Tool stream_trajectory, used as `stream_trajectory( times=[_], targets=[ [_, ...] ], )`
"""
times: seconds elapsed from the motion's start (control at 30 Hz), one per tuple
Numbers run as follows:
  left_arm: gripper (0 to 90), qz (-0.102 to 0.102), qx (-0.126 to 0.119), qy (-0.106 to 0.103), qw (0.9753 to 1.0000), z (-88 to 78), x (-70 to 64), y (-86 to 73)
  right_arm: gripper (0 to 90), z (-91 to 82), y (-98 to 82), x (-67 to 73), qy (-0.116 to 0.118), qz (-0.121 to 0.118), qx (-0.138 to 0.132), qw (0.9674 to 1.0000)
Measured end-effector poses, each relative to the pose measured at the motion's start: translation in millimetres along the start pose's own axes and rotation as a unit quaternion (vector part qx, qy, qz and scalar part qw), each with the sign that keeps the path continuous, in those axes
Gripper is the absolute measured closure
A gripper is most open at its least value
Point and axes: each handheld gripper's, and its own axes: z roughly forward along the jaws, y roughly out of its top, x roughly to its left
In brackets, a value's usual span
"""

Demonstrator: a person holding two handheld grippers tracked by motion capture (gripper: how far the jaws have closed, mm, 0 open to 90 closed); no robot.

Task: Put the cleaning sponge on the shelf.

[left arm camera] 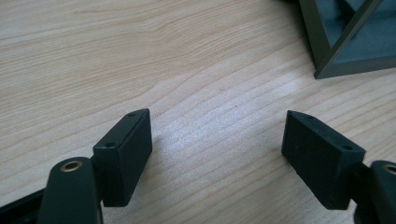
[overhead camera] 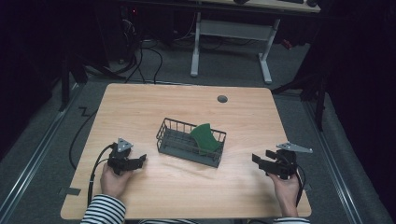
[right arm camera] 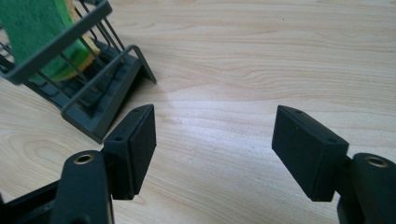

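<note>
Jaws wide on both: left gripper and right gripper, nothing between, low over the pale wooden table. Green-topped sponge leans inside the dark wire basket, mid-table between the grippers.

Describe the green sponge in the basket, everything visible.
The green sponge is a flat, slightly curved pad with a rough scouring-green face; the right gripper view shows a yellow layer behind the green. It stands on edge, tilted, at the right end of the dark wire basket, leaning against the bars, its top rising above the rim. Only the basket touches it; both grippers are apart from it.
</note>
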Motion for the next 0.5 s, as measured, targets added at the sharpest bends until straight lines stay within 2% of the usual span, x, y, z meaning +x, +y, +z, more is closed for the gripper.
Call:
stream_trajectory(
  times=[0.13,0.5],
  targets=[
    [24.9,0.0,0.0,0.0,1.0,0.0,0.0,0.0,30.7,7.0,-3.0,2.0,0.001,-0.006,0.002,1.0],
    [24.9,0.0,0.0,0.0,1.0,0.0,0.0,0.0,31.4,26.7,-15.0,4.1,-0.016,-0.007,0.012,0.9998]
  ],
)
